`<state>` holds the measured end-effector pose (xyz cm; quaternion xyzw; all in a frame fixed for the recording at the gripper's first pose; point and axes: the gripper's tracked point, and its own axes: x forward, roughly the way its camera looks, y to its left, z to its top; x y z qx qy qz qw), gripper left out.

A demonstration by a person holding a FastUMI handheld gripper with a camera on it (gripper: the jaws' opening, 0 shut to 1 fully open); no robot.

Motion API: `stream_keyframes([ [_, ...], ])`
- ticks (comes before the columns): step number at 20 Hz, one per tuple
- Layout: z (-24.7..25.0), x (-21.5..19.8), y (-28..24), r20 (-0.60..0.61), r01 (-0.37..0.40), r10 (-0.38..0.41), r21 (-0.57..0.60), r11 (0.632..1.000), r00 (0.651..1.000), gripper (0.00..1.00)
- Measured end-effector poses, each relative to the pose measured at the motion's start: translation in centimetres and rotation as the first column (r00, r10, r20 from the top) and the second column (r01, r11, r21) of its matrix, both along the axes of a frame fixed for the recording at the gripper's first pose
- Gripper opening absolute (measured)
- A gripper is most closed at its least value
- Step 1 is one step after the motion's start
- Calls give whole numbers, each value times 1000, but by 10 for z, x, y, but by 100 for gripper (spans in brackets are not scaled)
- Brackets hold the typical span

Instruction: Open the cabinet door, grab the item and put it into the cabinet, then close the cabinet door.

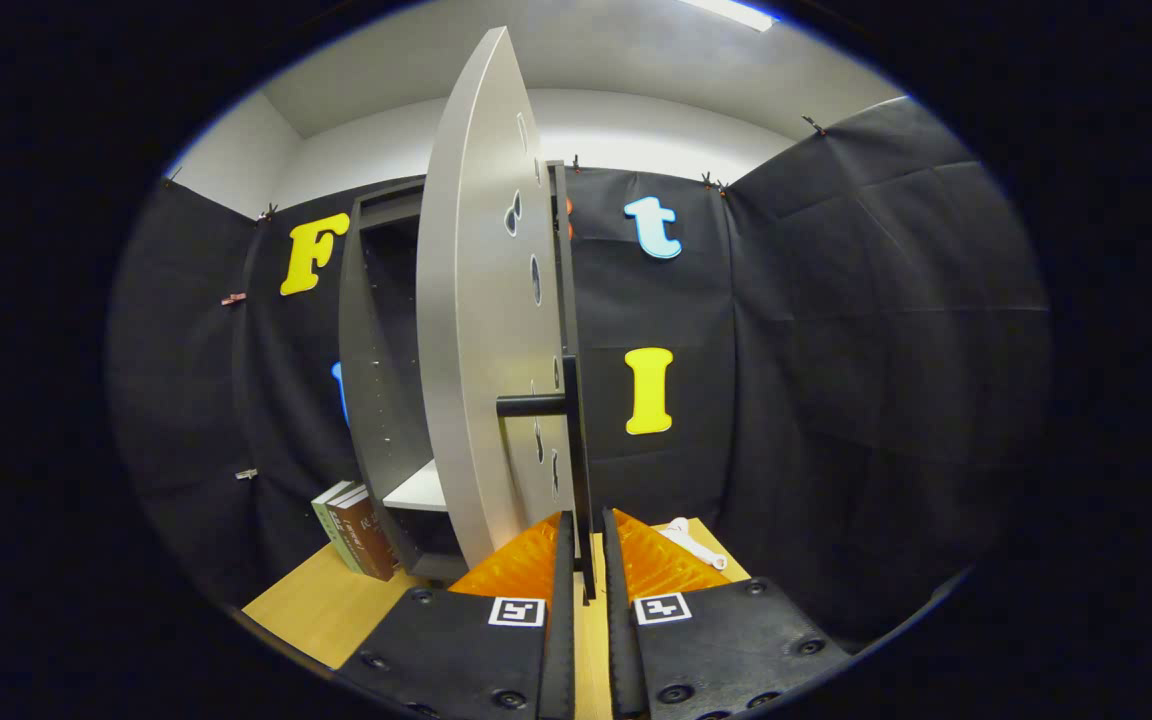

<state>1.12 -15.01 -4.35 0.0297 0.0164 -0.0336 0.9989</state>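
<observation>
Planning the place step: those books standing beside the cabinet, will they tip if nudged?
Probably. The books stand upright on the wooden table, leaning on the cabinet, so a sideways push could topple them. They look rigid. The claw is closed around the door handle.

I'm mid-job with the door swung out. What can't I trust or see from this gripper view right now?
- Cabinet interior: mostly hidden behind the open door; just a strip of shelf shows.
- Hand-held gripper: fingers nearly closed around the door's edge handle; whether both press on it cannot be told.
- Books beside the cabinet: lettering too small.
- White object beyond the fingers: partly hidden by them, so unidentifiable.
</observation>
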Motion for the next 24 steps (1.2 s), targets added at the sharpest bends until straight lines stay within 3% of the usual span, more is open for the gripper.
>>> stream_keyframes([
  [8, 9, -39, -19, 58, 94, -92, -48, 994, 994, 18],
  [13, 15, -58, 21, 91, 74, -69, -58, 996, 994, 18],
  [20, -30, -23, 108, -16, 63, -63, -17, 998, 998, 18],
  [22, -54, -11, 135, -63, 59, -60, -22, 998, 996, 48],
  [24, -81, 4, 153, -116, 75, -76, -10, 997, 990, 46],
])
